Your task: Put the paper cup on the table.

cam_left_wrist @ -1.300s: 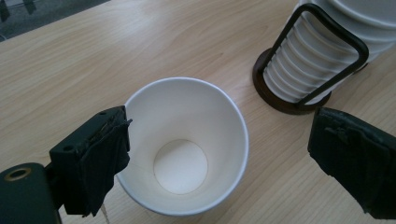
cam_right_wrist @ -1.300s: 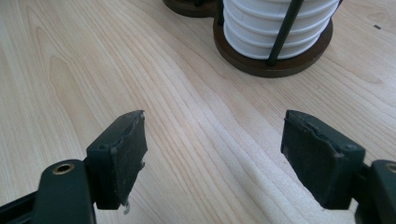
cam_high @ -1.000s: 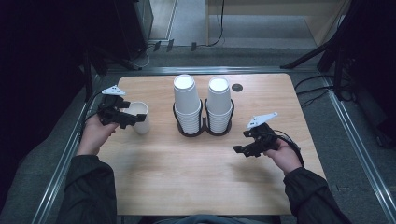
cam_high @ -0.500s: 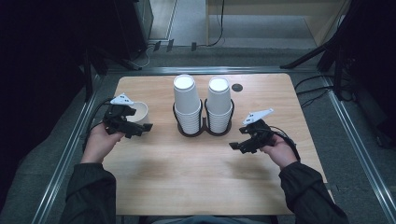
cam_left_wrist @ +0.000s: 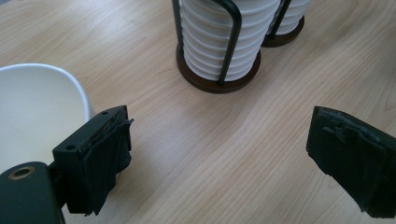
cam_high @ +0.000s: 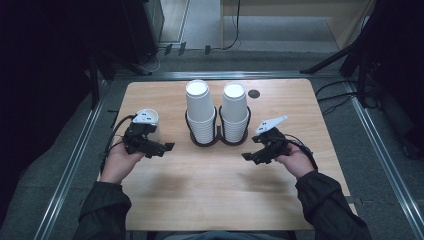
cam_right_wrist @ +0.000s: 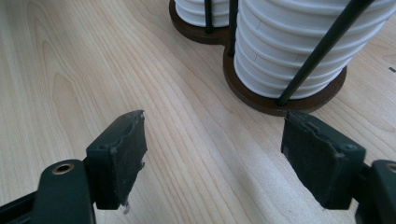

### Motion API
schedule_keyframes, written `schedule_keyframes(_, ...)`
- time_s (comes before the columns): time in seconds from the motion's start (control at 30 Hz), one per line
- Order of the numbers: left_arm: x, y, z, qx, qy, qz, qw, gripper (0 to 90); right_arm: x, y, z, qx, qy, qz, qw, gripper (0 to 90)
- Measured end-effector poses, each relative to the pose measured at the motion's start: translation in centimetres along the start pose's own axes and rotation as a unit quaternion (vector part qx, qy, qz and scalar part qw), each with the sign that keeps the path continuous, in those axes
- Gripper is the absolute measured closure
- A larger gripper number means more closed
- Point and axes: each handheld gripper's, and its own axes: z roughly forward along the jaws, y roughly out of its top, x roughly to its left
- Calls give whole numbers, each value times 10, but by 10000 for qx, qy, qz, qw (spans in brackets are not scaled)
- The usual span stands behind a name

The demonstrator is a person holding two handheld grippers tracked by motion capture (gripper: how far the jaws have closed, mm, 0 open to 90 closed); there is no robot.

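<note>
Both grippers near, hovering low over the wooden table [cam_high: 210,195]. Left gripper [cam_high: 167,146]: jaws wide apart, nothing between them; single white cup [cam_left_wrist: 32,112] sits just outside its left jaw, left side of table. Right gripper [cam_high: 247,157]: jaws apart, empty. Farther back, centre: two stacks of white cups [cam_high: 200,112] in a black wire holder [cam_high: 218,140].

A light wooden table [cam_high: 210,200] with rounded corners carries a dark double-ring cup holder [cam_high: 218,141] near its far middle, holding two stacks of white paper cups [cam_high: 199,111], and a single white paper cup [cam_high: 150,121] to its left
</note>
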Motion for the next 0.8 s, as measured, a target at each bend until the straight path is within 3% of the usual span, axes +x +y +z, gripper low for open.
schedule_keyframes(0.07, -4, 1, 4, 15, 20, -3, 10000, 69, 0, 0, 0, -1, 18, -5, 10000, 223)
schedule_keyframes(0.33, -25, 8, 20, -52, -219, 171, 9996, 69, 1, -2, -3, -61, 2, -5, 10000, 223)
schedule_keyframes(0.43, -28, 8, 26, 40, -220, 356, 9991, 69, 2, -2, -4, -68, -10, 0, 10000, 223)
schedule_keyframes(0.53, -30, 7, 32, 25, -316, 281, 9991, 69, 4, -2, -4, -79, 15, -31, 10000, 223)
schedule_keyframes(0.8, -36, 8, 43, 53, -452, 368, 9983, 69, 11, 1, -1, -178, 61, -152, 9997, 223)
